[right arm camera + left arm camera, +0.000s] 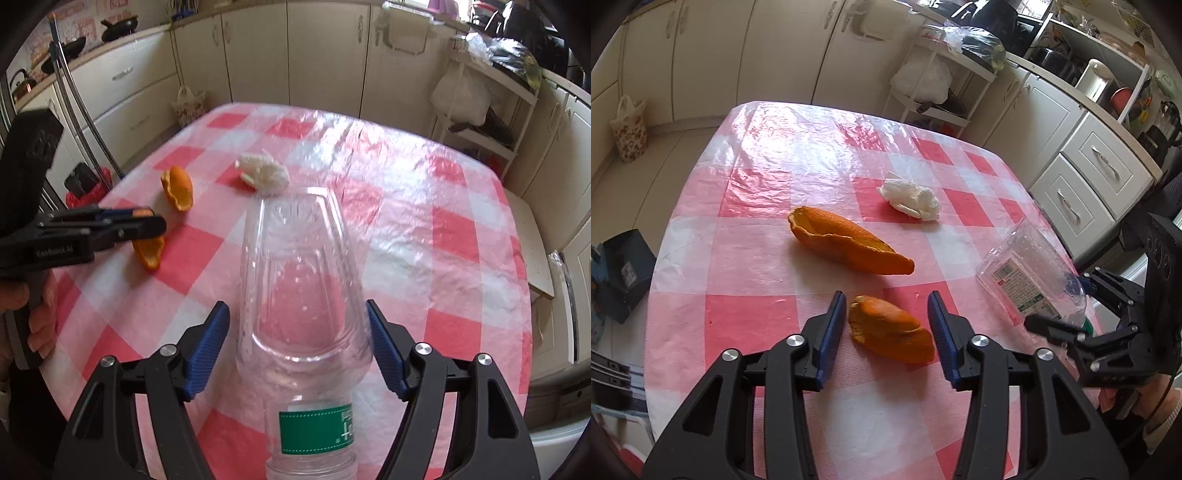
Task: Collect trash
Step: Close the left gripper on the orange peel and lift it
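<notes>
Kitchen with cream cabinets all round; table (757, 236) under a pink-and-white checked plastic cloth was the work surface. Taking the clear plastic bottle (303, 295) as landmark: it lay on its side at the table's near right edge, neck toward the right gripper (297, 350), whose blue pads sat either side of the body, right pad at or very near the wall, left pad showing a sliver of gap, so jaws apart around it, not clamped. Well left of the bottle, the left gripper (886, 332) straddled the small orange peel (890, 328), jaws apart, left pad just clear and right pad about at the peel's edge, peel flat on the cloth. Beyond that, further from the bottle, lay the long orange peel (846, 243), and past it the crumpled white tissue (910, 199). Risks, my read: bottle is thin, empty and round, so squeezing could buckle it or squirt it out forward, and it's close enough to the table edge to roll off; cloth is slick film, so the peel could skate or the pads could snag the cloth instead. Left wrist view showed the peel-to-pad gaps and the bottle's printed label (1019, 288); right wrist view hid most of that peel behind the left gripper's fingers but showed the bottle's green neck band (316, 428) and a hand (40, 314) on the left gripper's handle.
</notes>
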The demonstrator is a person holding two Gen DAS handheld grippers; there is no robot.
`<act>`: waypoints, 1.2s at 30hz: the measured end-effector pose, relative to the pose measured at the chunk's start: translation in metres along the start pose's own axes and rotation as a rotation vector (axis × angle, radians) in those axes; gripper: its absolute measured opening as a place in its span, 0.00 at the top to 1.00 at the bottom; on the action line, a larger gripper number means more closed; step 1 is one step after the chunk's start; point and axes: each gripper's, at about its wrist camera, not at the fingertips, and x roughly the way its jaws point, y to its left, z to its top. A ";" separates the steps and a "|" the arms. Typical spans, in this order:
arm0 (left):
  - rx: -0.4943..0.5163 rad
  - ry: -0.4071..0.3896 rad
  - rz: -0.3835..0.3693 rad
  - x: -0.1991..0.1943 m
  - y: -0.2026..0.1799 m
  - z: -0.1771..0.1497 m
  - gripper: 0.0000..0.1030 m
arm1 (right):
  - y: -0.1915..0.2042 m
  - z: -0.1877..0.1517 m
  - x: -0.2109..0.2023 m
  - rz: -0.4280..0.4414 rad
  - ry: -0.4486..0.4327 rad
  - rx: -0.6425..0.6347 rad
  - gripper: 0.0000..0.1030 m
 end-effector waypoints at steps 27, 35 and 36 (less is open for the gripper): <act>0.121 0.041 0.036 0.019 -0.063 -0.015 0.75 | -0.027 -0.030 -0.039 0.057 -0.017 -0.018 0.46; 0.223 0.074 0.028 0.024 -0.098 -0.027 0.73 | -0.051 -0.049 -0.049 0.037 0.009 0.041 0.46; 0.226 0.073 0.041 0.024 -0.100 -0.027 0.72 | -0.053 -0.051 -0.048 0.036 0.016 0.047 0.45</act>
